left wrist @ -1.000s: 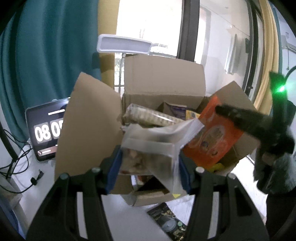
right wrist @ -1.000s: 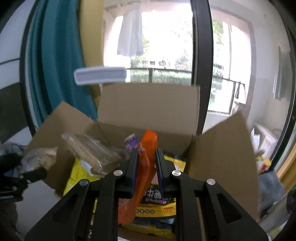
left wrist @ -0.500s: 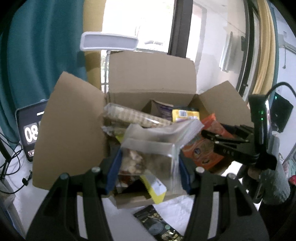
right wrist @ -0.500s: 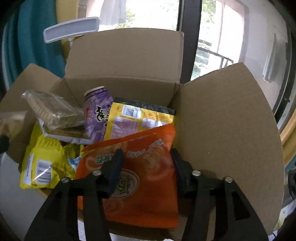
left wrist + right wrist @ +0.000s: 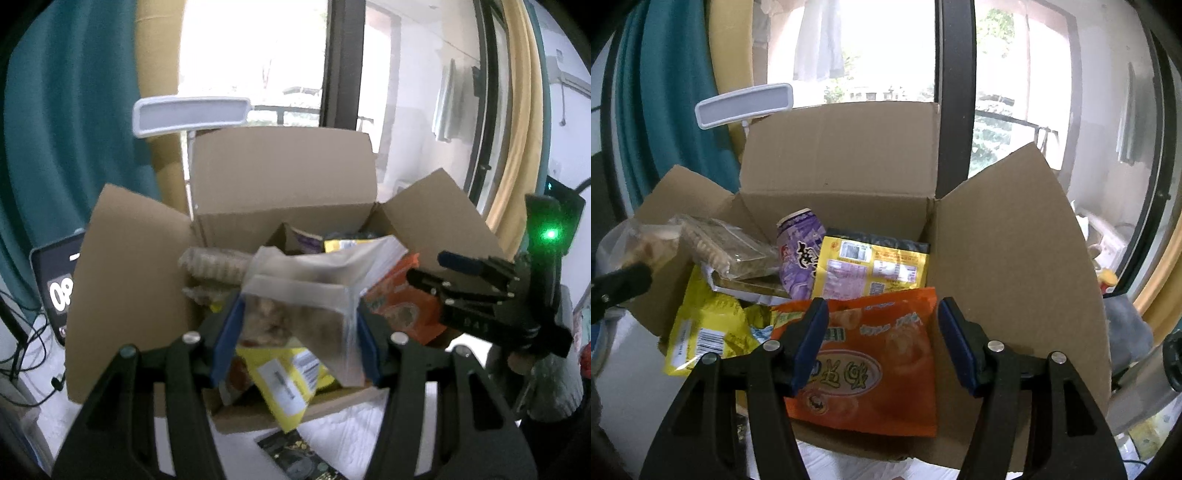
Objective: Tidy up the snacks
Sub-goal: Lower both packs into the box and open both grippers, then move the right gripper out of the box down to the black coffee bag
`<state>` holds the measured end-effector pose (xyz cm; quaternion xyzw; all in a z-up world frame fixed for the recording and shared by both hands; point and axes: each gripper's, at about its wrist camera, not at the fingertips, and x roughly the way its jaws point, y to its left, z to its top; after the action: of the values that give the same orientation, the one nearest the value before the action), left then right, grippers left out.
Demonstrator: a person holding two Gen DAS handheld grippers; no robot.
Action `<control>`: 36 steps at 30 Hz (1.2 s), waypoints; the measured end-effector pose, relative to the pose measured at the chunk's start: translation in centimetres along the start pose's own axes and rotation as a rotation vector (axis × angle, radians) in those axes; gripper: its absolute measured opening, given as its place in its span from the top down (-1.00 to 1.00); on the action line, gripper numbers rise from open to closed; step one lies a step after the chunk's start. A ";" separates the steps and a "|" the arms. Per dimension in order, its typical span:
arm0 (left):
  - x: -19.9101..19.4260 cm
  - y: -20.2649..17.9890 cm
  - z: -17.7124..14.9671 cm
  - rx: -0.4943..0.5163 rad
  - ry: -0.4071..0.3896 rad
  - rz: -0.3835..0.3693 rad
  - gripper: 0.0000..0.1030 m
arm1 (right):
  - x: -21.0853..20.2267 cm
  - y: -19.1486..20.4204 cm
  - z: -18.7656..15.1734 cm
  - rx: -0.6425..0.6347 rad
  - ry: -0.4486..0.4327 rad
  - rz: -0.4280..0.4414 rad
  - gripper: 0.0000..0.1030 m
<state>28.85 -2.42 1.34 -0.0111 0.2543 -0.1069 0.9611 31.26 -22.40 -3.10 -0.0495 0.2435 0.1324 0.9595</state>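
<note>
1 open cardboard box (image 5: 1004,266) held 1 orange snack bag (image 5: 871,369), 1 purple cup (image 5: 799,254), 2 yellow packets and 1 clear pack of biscuits (image 5: 720,243). The right gripper (image 5: 882,343) had just been opening; its spread pads flanked the orange bag's top without pressing. The left gripper (image 5: 295,339) pinched 1 clear bag (image 5: 303,314) above the box's near edge.

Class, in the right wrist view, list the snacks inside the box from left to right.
Yellow packet → clear biscuit pack → purple cup → yellow-label bag.
</note>
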 end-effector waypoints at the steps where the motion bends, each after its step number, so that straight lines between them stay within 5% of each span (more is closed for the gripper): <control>1: 0.1 -0.2 0.3 0.008 -0.001 0.000 -0.10 | 0.0 0.0 0.2 0.003 0.001 0.013 -0.26; 14: 5.4 0.9 4.3 0.028 0.007 0.125 -0.13 | 1.3 0.4 3.4 0.004 -0.009 0.083 -0.26; 18: 7.6 2.0 4.4 -0.004 0.034 0.211 -0.61 | 2.3 0.4 3.3 0.009 0.005 0.092 -0.26; 21: 8.1 2.6 4.1 -0.031 0.042 0.205 -0.79 | 2.9 0.4 2.9 0.004 0.022 0.095 -0.26; 36: 4.7 2.7 2.2 -0.054 0.038 0.143 -0.81 | 0.9 1.7 1.1 0.010 0.038 0.100 -0.26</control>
<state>34.44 -0.83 0.75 -0.0168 0.2755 -0.0315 0.9606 32.05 -20.44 -2.61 -0.0352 0.2646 0.1781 0.9471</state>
